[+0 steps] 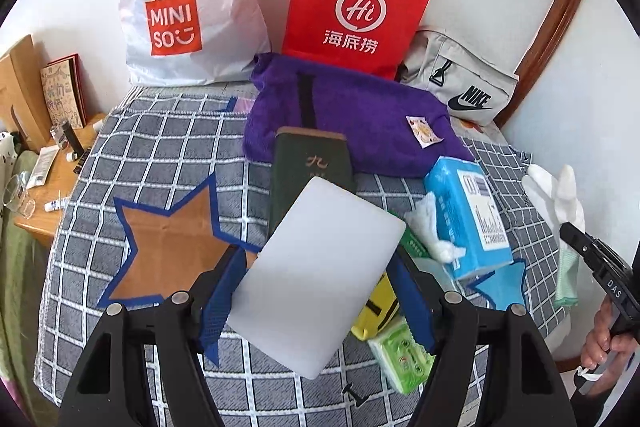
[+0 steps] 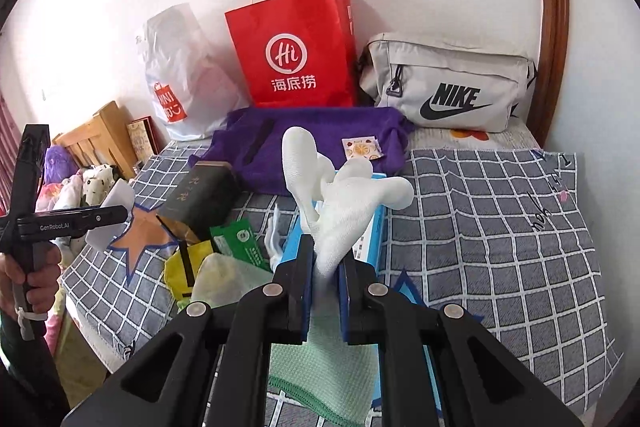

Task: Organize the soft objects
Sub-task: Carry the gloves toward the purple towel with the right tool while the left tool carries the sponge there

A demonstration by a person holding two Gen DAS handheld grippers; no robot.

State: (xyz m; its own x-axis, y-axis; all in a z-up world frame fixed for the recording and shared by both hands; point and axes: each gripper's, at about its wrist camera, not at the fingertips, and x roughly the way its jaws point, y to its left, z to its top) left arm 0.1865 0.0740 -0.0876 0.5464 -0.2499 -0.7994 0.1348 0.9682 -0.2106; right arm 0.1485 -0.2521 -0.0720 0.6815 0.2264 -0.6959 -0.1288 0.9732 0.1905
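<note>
My left gripper point(image 1: 316, 275) is shut on a white foam block point(image 1: 316, 275), held above the checked bed cover. In the right wrist view the same block point(image 2: 116, 203) shows at far left. My right gripper point(image 2: 326, 259) is shut on a white glove point(image 2: 340, 195), its fingers sticking up above a blue tissue pack point(image 2: 374, 239). The glove also shows at the right edge of the left wrist view point(image 1: 560, 195). A mint green cloth point(image 2: 328, 367) lies under the right gripper. A purple towel point(image 1: 352, 123) lies at the back.
A dark green book point(image 1: 310, 163), a yellow pouch point(image 1: 378, 311), a green tissue pack point(image 1: 400, 359) and the blue tissue pack point(image 1: 468, 215) crowd the middle. Brown star markers point(image 1: 168, 247) lie on the cover. MINISO bag point(image 1: 188, 7), red paper bag point(image 1: 356, 7) and Nike bag point(image 1: 460, 79) stand by the wall.
</note>
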